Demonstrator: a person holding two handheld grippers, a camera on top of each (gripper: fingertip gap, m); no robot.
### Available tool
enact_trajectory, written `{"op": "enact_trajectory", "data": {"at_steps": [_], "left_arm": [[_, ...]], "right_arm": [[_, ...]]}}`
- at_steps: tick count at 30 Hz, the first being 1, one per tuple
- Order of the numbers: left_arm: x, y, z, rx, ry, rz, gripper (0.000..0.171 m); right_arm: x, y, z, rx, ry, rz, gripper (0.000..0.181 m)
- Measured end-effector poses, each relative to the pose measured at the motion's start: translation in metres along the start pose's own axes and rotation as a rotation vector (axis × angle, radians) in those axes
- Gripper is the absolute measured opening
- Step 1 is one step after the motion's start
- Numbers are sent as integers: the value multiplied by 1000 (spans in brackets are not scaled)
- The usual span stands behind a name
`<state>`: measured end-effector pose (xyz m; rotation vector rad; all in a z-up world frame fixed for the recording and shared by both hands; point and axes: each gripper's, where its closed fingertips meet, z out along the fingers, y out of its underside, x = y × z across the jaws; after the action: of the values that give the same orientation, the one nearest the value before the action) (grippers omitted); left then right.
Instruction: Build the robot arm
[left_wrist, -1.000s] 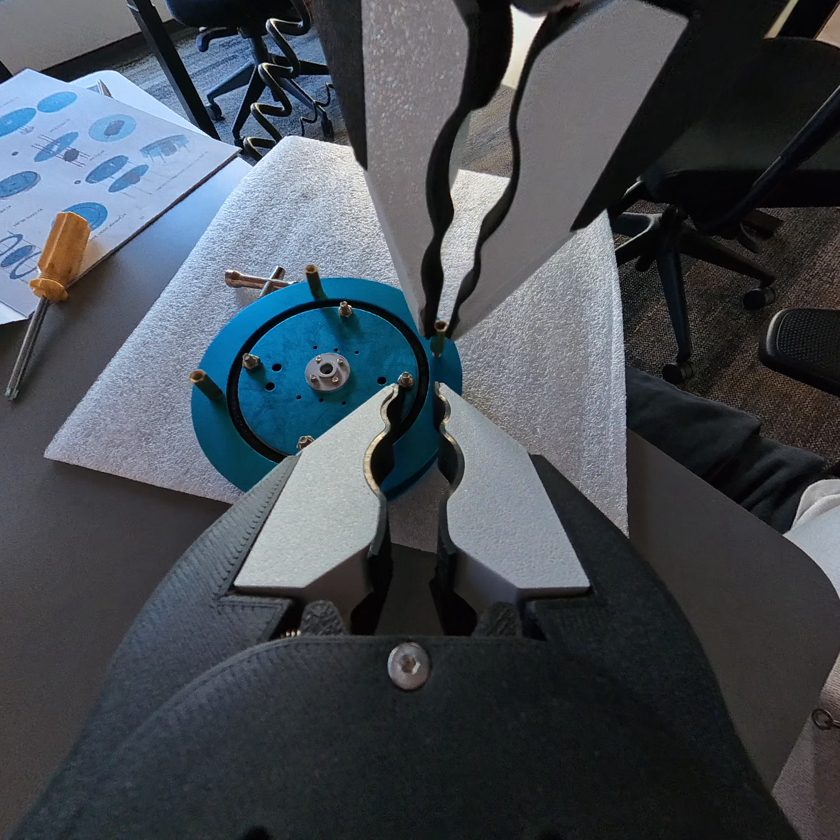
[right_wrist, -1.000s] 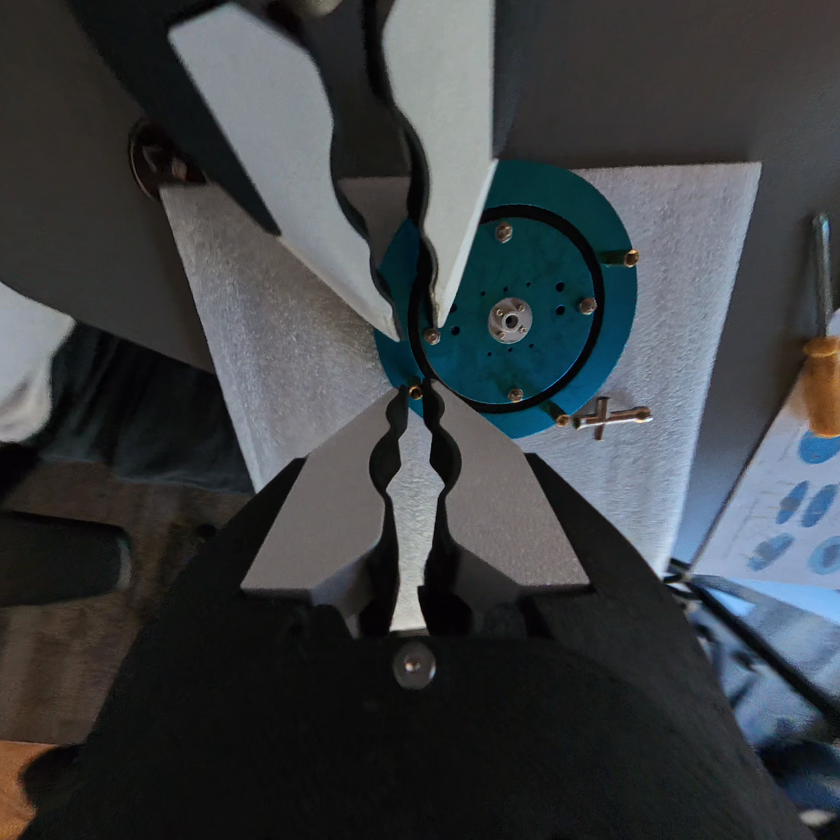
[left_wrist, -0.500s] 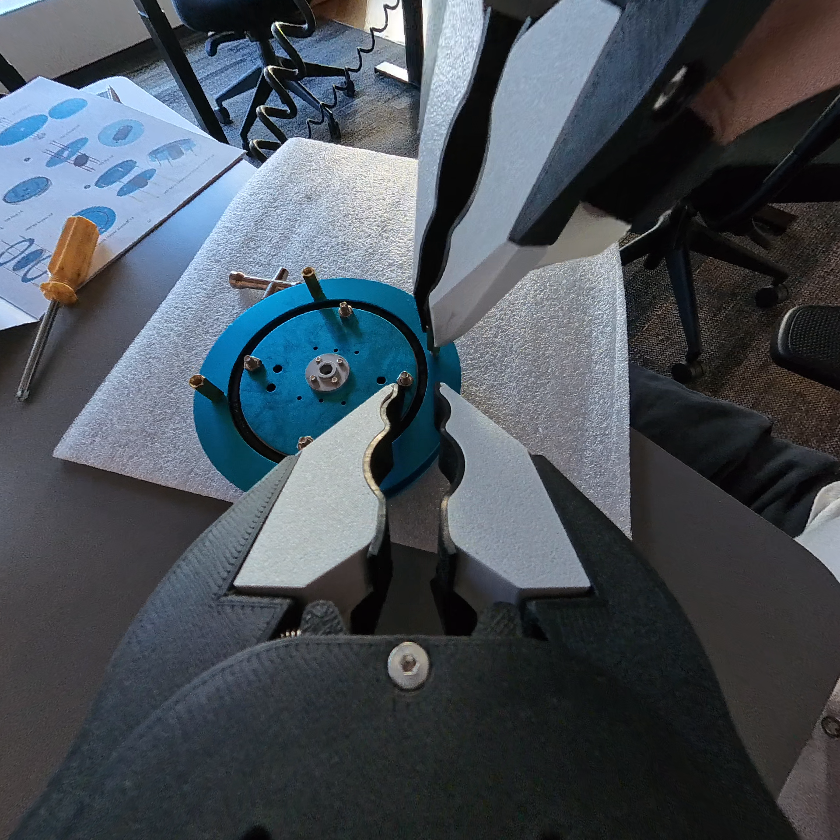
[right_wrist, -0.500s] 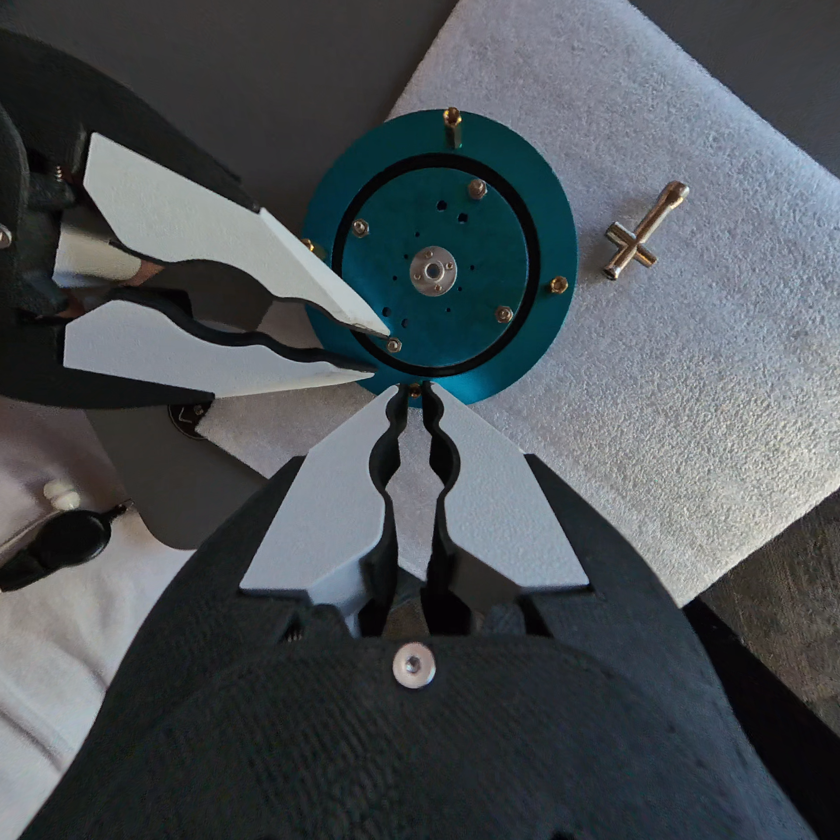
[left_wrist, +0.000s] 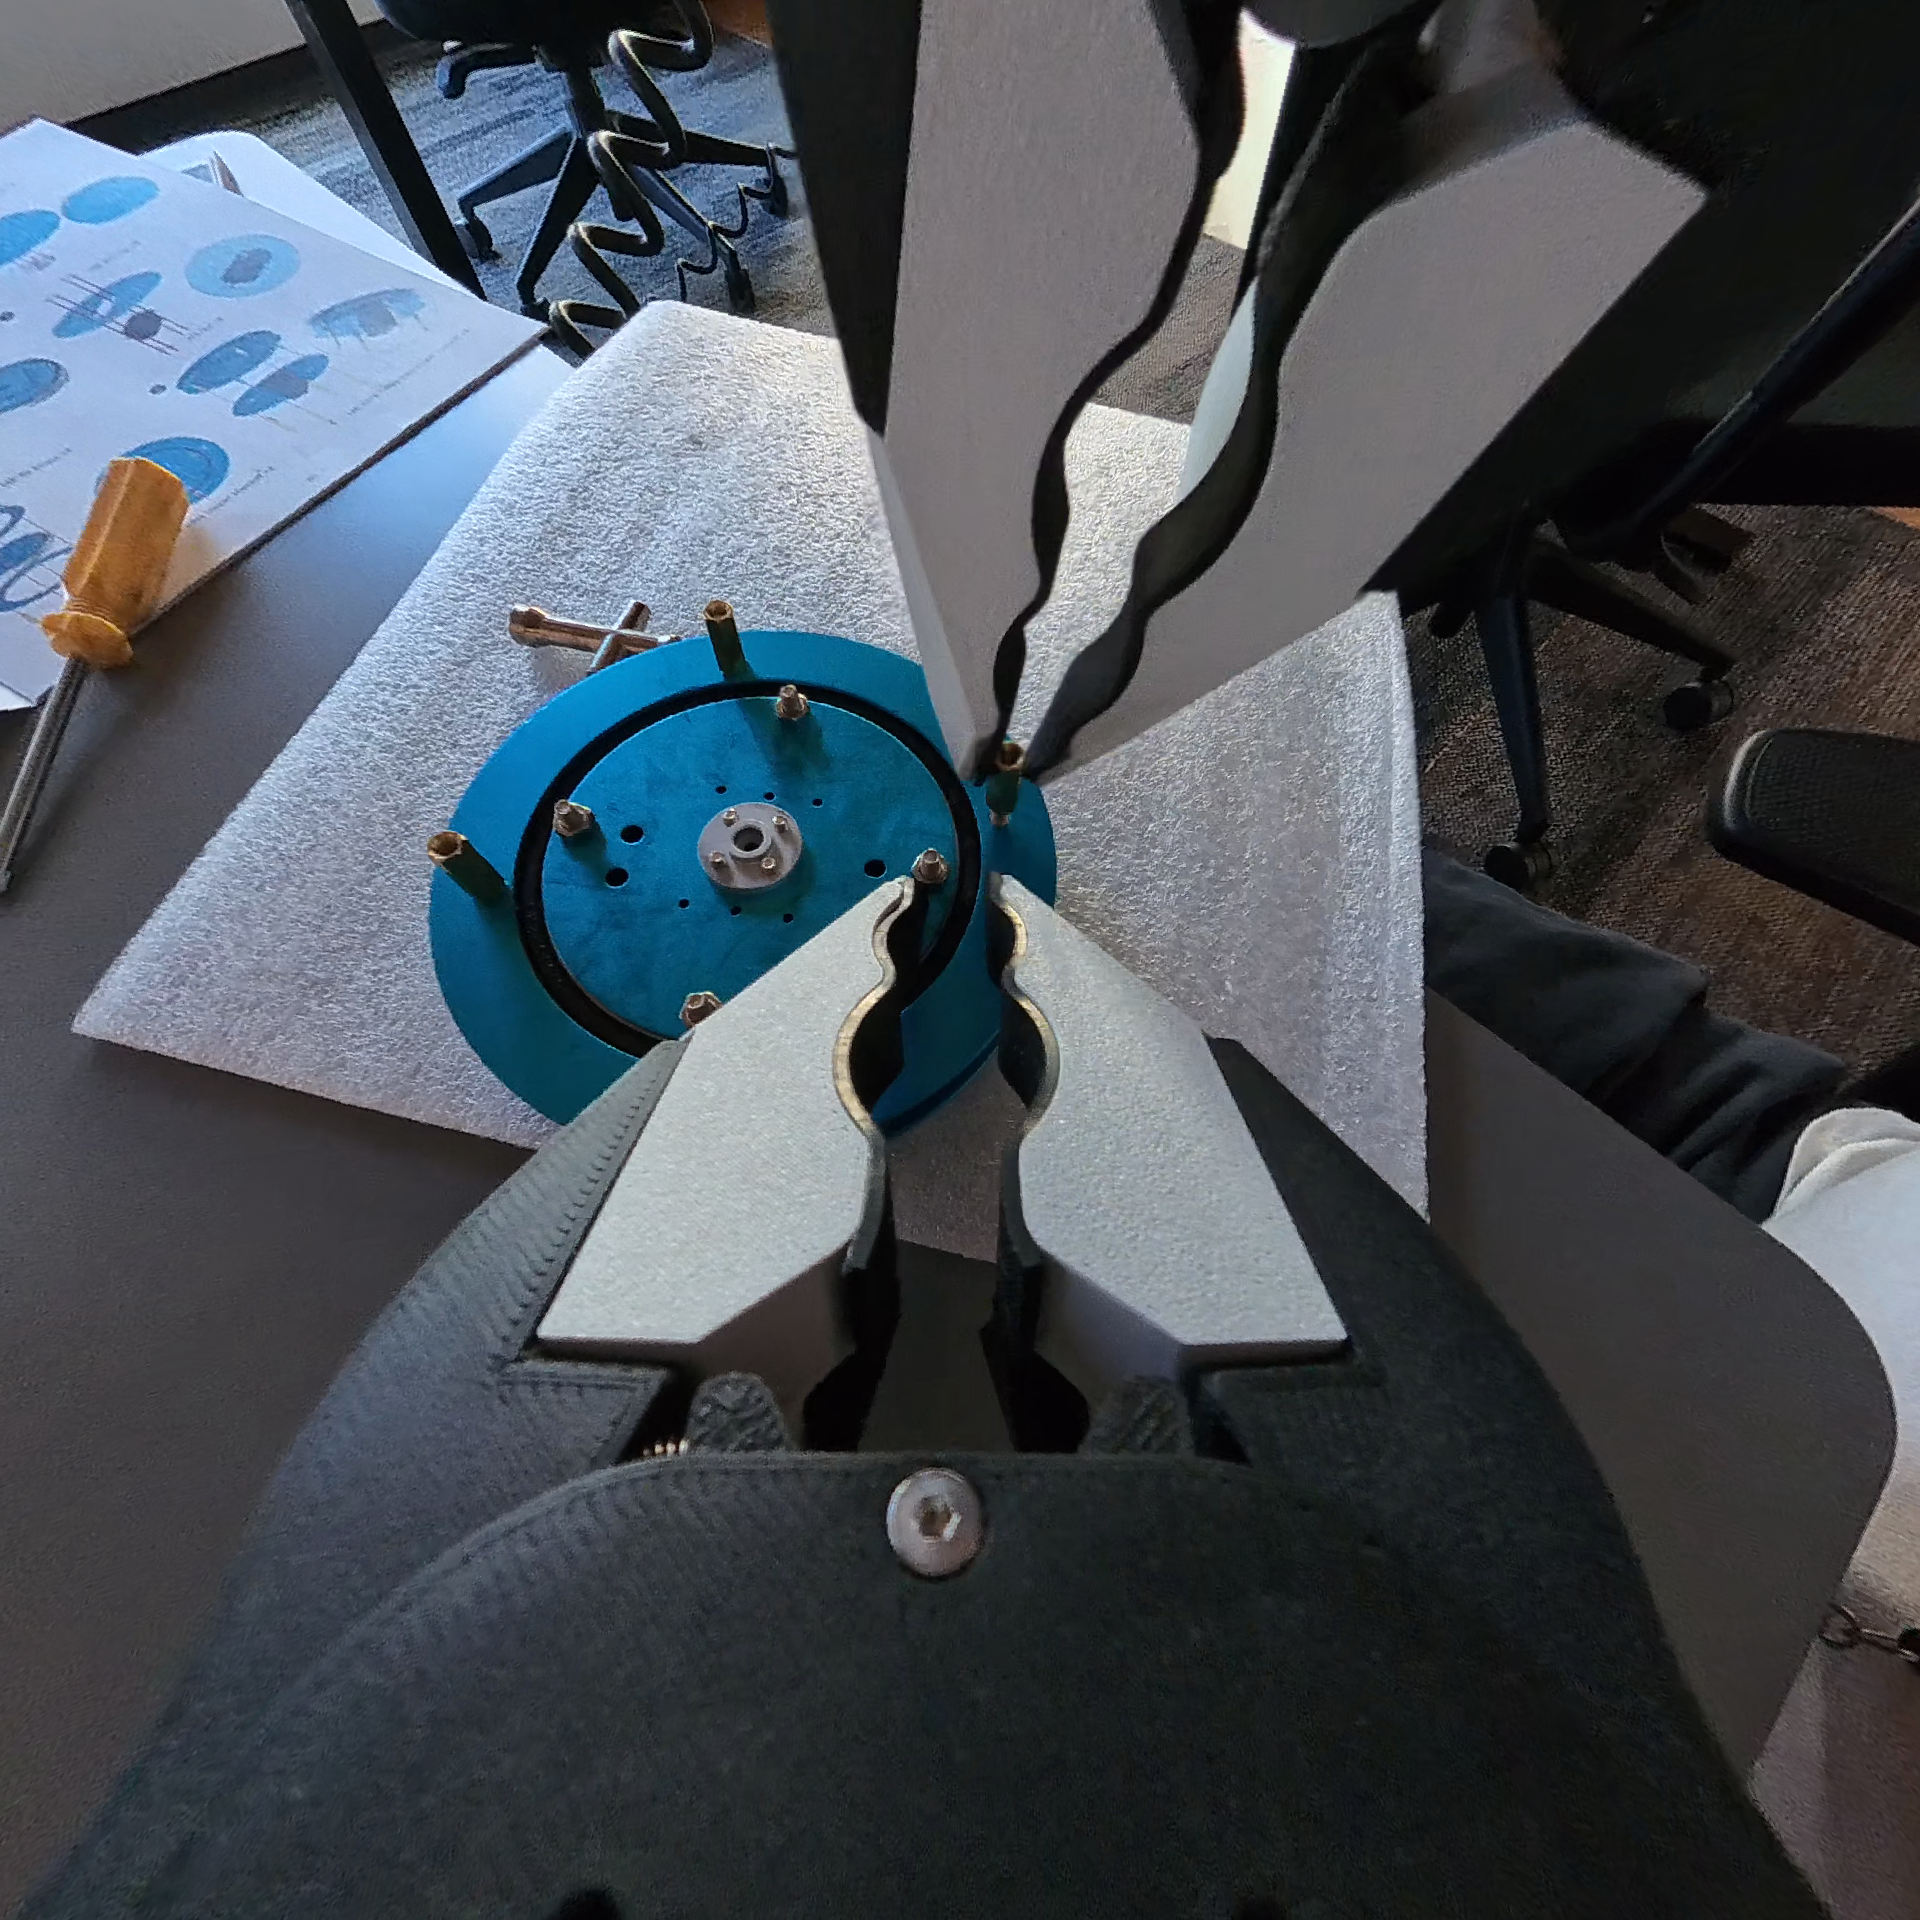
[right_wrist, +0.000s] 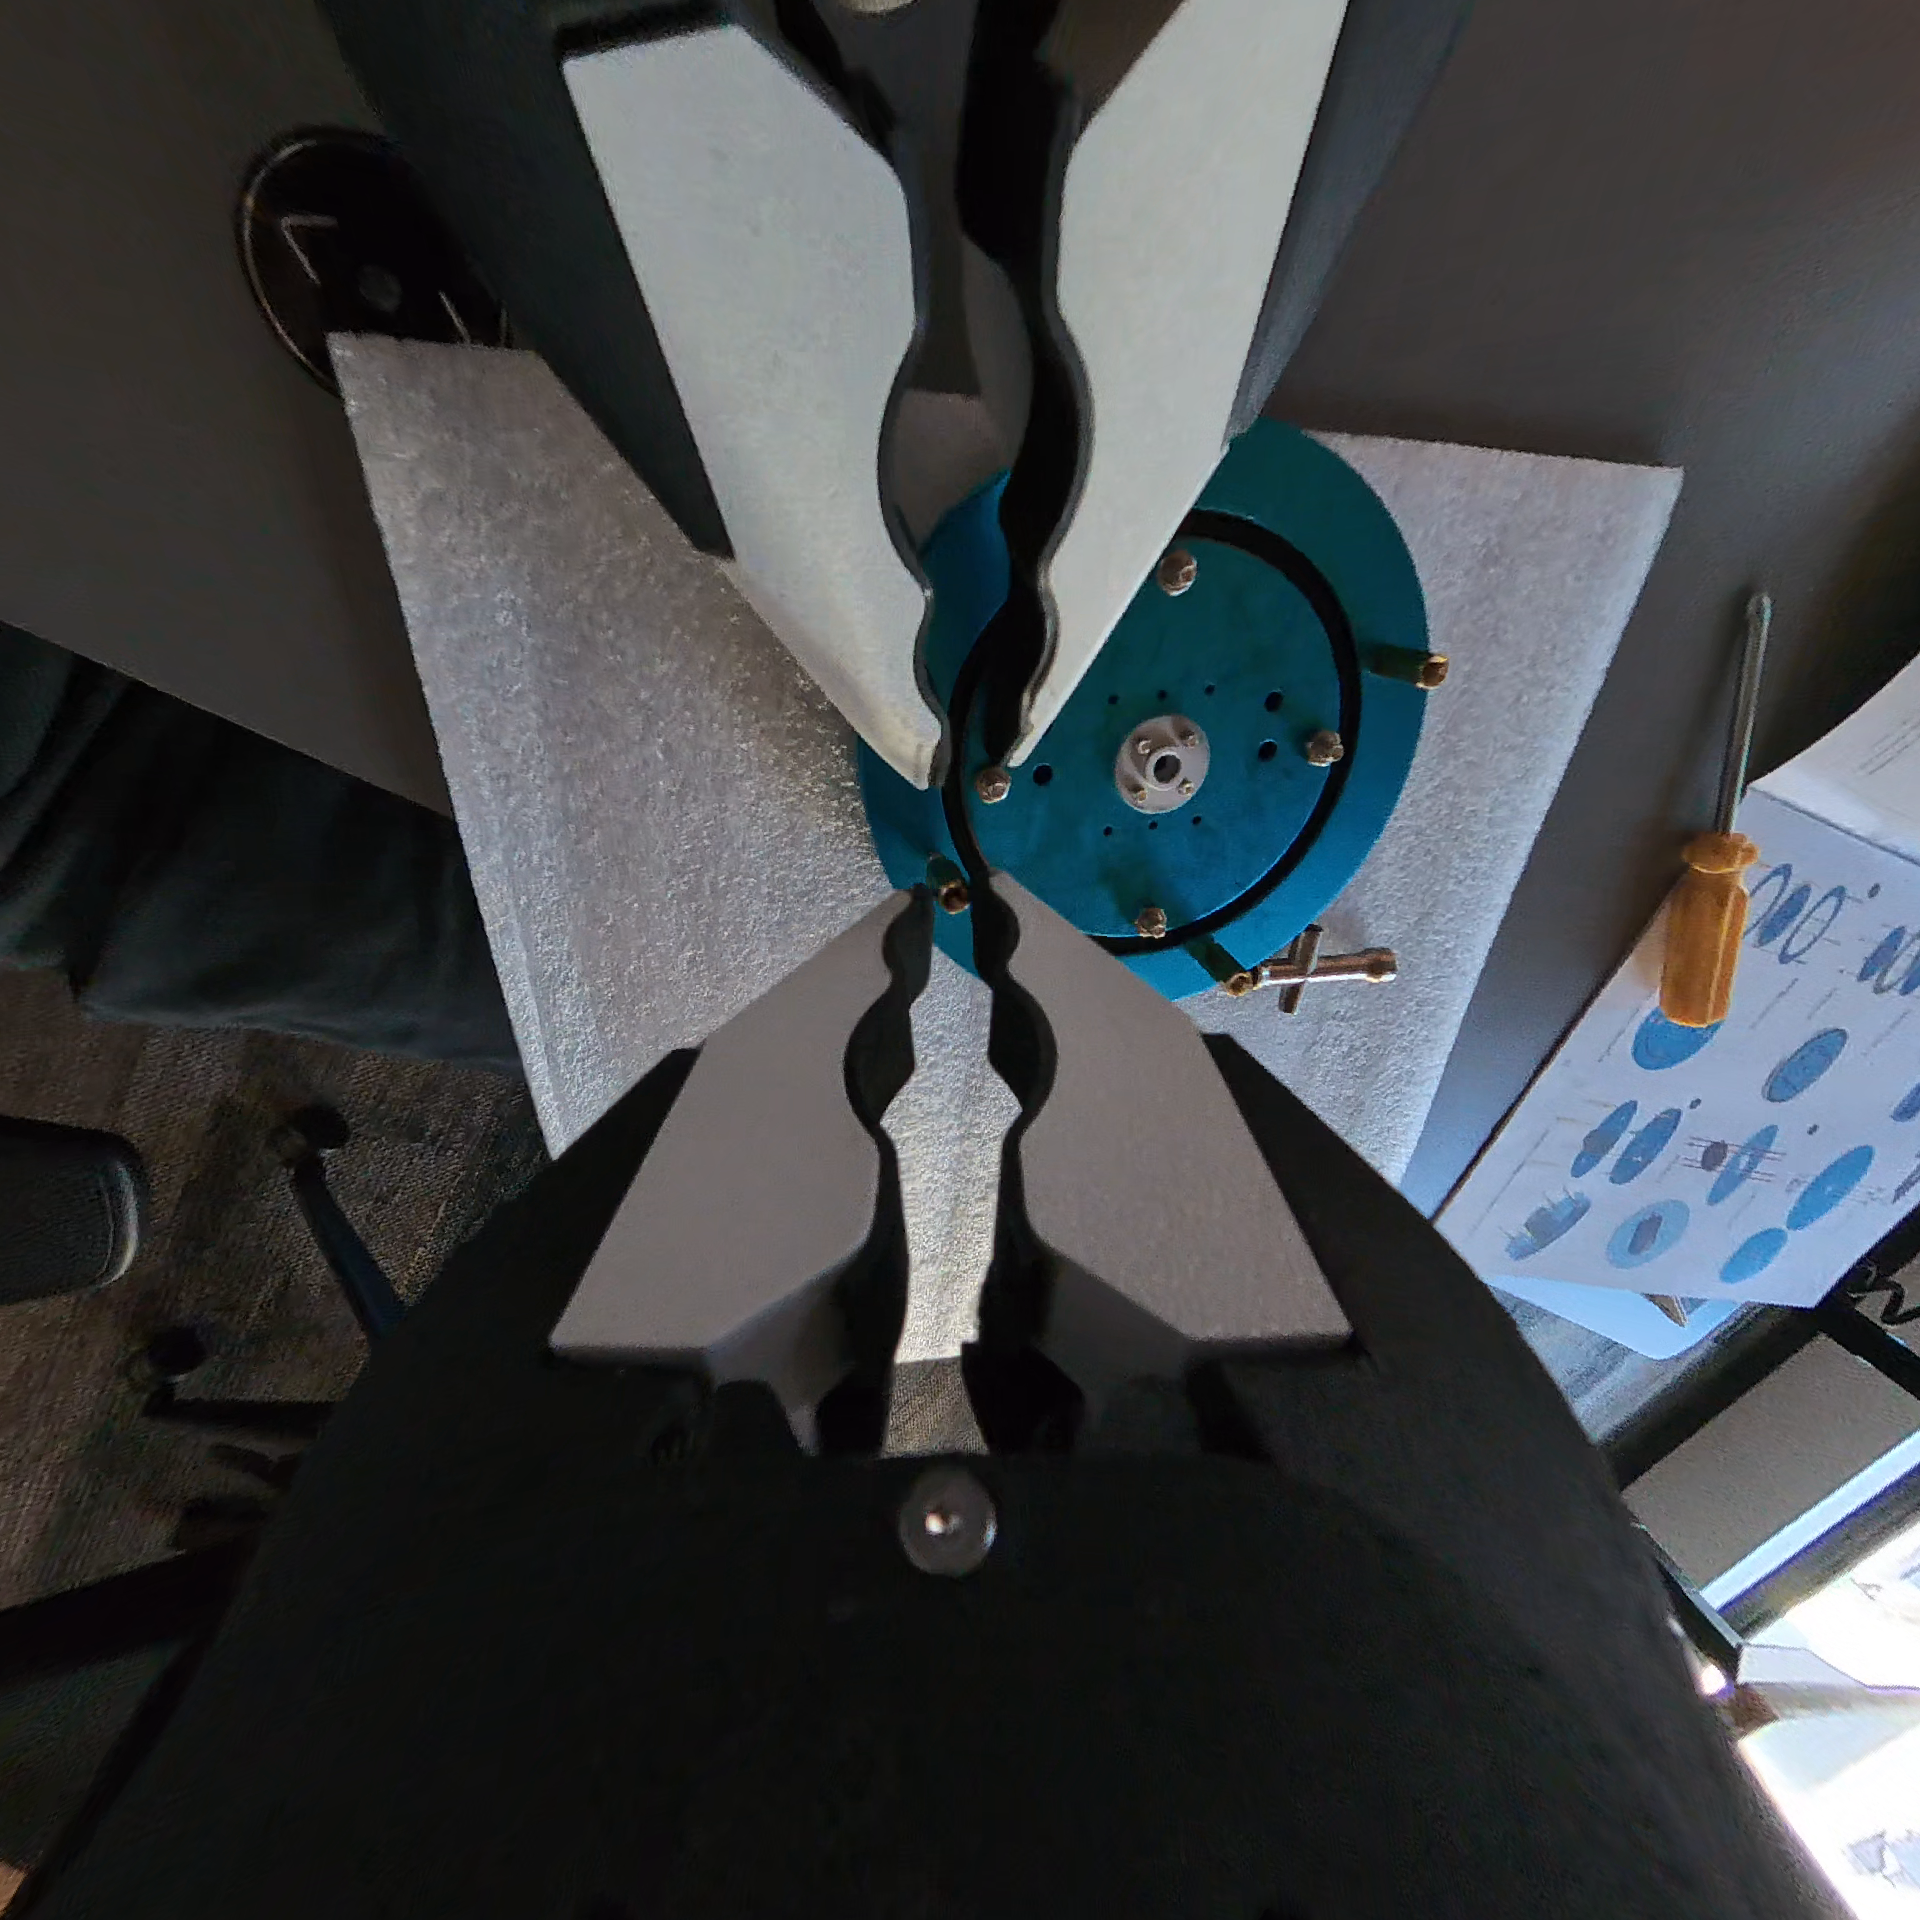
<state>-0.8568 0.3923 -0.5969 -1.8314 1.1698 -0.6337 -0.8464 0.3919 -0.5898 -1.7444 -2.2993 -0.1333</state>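
On a dark desk (left_wrist: 187, 1299), a yellow-handled screwdriver (left_wrist: 109, 566) lies at the far left, its handle resting on printed sheets of blue diagrams (left_wrist: 208, 312). To its right, a white foam pad (left_wrist: 644, 488) carries a blue disc (left_wrist: 488, 997) ringed by a black groove, with a grey hub (left_wrist: 748, 840) at its centre and brass standoffs rising from its face. A small metal cross wrench (left_wrist: 587, 632) lies on the foam just beyond the disc at about 11 o'clock.

The left tool (left_wrist: 951, 883) hovers over the disc's near edge at about 5 o'clock, its fingers a narrow gap apart and holding nothing; one tip sits just beside a short brass nut (left_wrist: 928, 864).

The right tool (left_wrist: 1003, 750) comes in from across the pad, its tips closed against the top of a brass standoff (left_wrist: 1004, 784) at the disc's 3 o'clock rim. In the right wrist view, that standoff (right_wrist: 948, 885) sits between the right tool's (right_wrist: 951, 891) tips, the fingers nearly together around it.

Office chairs (left_wrist: 1766, 644) stand on the carpet at the far right.
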Motion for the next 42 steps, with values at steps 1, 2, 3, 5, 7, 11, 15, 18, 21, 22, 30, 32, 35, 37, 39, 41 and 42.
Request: {"op": "enact_trajectory", "data": {"at_steps": [1, 2, 3, 5, 7, 11, 15, 18, 21, 22, 30, 32, 35, 37, 39, 41, 42], "left_arm": [[0, 0, 0, 1, 6, -8, 10], [0, 0, 0, 2, 13, -17, 9], [0, 0, 0, 2, 20, -25, 9], [0, 0, 0, 1, 23, -26, 9], [0, 0, 0, 1, 15, -18, 9], [0, 0, 0, -1, 3, -7, 9], [0, 0, 0, -2, -8, 0, 8], [-1, 0, 0, -3, -27, 18, 8], [0, 0, 0, -4, -37, 32, 8], [0, 1, 0, -4, -35, 33, 9], [0, 0, 0, -4, -24, 19, 9], [0, 0, 0, -3, -21, 16, 9], [0, 0, 0, -3, -18, 12, 9], [0, 0, 0, -2, -17, 11, 9], [0, 0, 0, -2, -14, 8, 9], [0, 0, 0, -3, -13, 8, 8], [0, 0, 0, -3, -16, 10, 9]], "right_arm": [[0, -1, 0, 0, -10, 9, 6], [0, -1, 1, 0, -22, 34, 6], [-1, -2, 2, 3, -38, 74, 5], [-2, -3, 3, 33, -58, 140, 5], [-2, -3, 4, 71, -51, 208, 5], [-1, 4, 4, 99, -44, 449, 5], [1, 9, 5, 116, -18, 837, 5], [1, 10, 5, 197, -19, 1074, 6], [2, 7, 4, 249, -34, 1006, 6], [2, 5, 2, 260, -49, 932, 6], [4, 1, -1, 136, 87, 143, 13], [3, 2, 2, 115, 49, 135, 10], [4, 10, 6, 47, 37, 117, 7], [3, 8, 6, 51, 20, 138, 7], [1, 6, 7, 72, -32, 240, 6], [-1, 7, 7, 88, -84, 393, 5], [-1, 8, 8, 98, -97, 479, 5]]}}
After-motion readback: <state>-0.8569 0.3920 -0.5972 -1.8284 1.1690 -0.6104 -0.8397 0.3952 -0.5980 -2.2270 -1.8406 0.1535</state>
